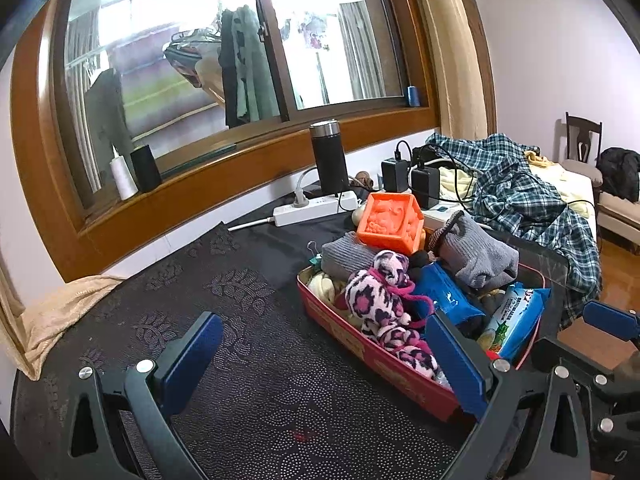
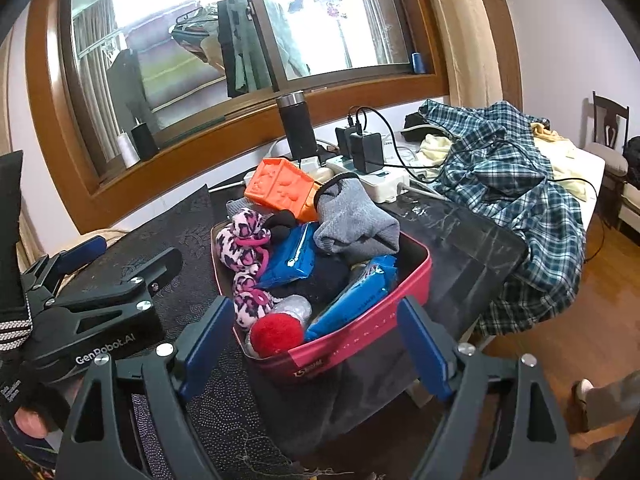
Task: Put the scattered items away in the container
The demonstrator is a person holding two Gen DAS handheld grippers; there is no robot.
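Observation:
A red tin (image 1: 360, 346) (image 2: 352, 330) sits on the dark patterned table, piled full: a pink leopard plush (image 1: 380, 300) (image 2: 242, 248), blue wipe packs (image 1: 448, 296) (image 2: 352, 296), grey knit cloth (image 1: 476, 252) (image 2: 356, 220), an orange block (image 1: 390, 220) (image 2: 282, 188) and a red pom-pom (image 2: 276, 334). My left gripper (image 1: 324, 360) is open and empty, low over the table at the tin's left side. My right gripper (image 2: 316, 344) is open and empty, just in front of the tin's near end. The left gripper also shows in the right wrist view (image 2: 100, 304).
Behind the tin stand a black flask (image 1: 328, 158), white power strips (image 1: 316, 208) with chargers (image 1: 424, 186) and cables. A plaid shirt (image 1: 528, 204) (image 2: 516, 196) lies heaped at the right. Thread spools (image 1: 124, 178) stand on the window sill. A chair (image 1: 582, 148) is at the far right.

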